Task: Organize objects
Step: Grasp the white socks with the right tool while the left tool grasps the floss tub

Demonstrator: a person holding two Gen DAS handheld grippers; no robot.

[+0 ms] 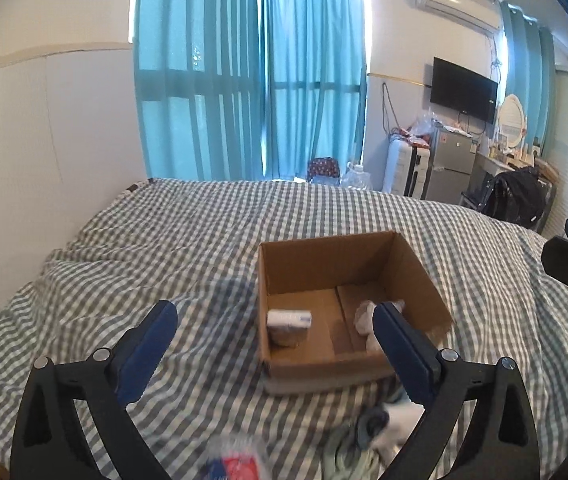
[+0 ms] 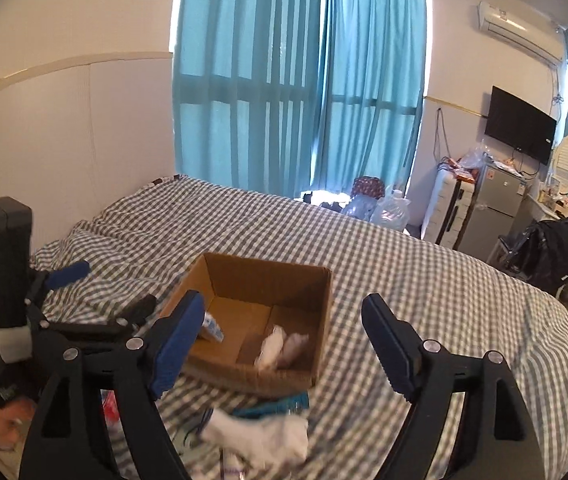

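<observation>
Bedroom: gingham-covered bed (image 1: 212,232) before white walls (image 1: 44,128); daylight through teal curtains (image 1: 252,80). Beyond the bed's far right corner: wall-mounted television (image 1: 464,88), air conditioner (image 1: 456,2), small refrigerator (image 1: 454,152), oval mirror (image 1: 512,120).

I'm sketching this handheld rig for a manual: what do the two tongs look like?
Both tongs look alike: a black forked frame with silver pivot pins and two straight fingers faced with blue pads. The left tongs and right tongs match. From the right view, the left one carries a boxy black unit with a small screen on a white base.
</observation>
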